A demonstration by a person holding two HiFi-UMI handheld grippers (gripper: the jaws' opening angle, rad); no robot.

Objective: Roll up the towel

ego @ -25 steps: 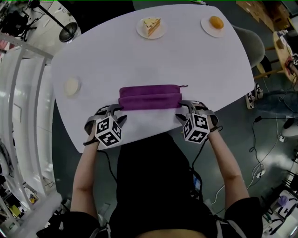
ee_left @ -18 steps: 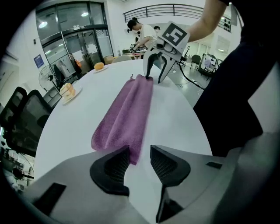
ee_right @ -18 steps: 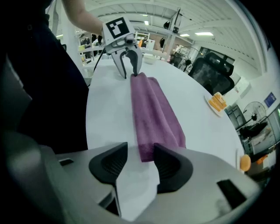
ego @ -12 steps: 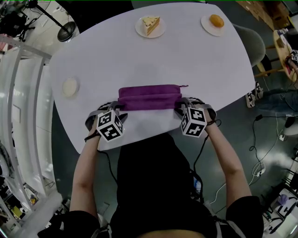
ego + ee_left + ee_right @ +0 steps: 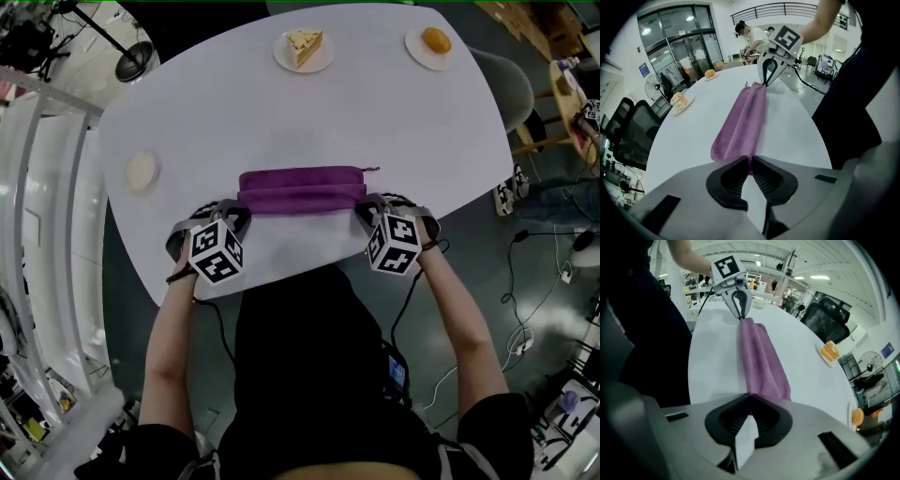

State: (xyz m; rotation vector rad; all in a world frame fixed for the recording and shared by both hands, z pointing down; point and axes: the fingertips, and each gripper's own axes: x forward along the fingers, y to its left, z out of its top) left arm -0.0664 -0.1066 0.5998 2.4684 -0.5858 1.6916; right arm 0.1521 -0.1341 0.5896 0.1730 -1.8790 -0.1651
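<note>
towel (image 5: 300, 190): purple, folded into a long narrow band with one crease running lengthwise and a short thread sticking out at its far right end. It lies flat on the white table (image 5: 328, 112), parallel to the near edge, close to it and roughly centred.

left gripper (image 5: 751, 161): at the band's left end, jaws closing, the towel's near corner caught between the tips.

right gripper (image 5: 749, 397): at the right end, jaws clamped together on the near corner.

Around:
- cake slice on a plate (image 5: 305, 49) by the far edge
- orange item on a plate (image 5: 434, 44) at the far right corner
- pale disc (image 5: 142, 172) by the left edge

All well apart from the towel.
</note>
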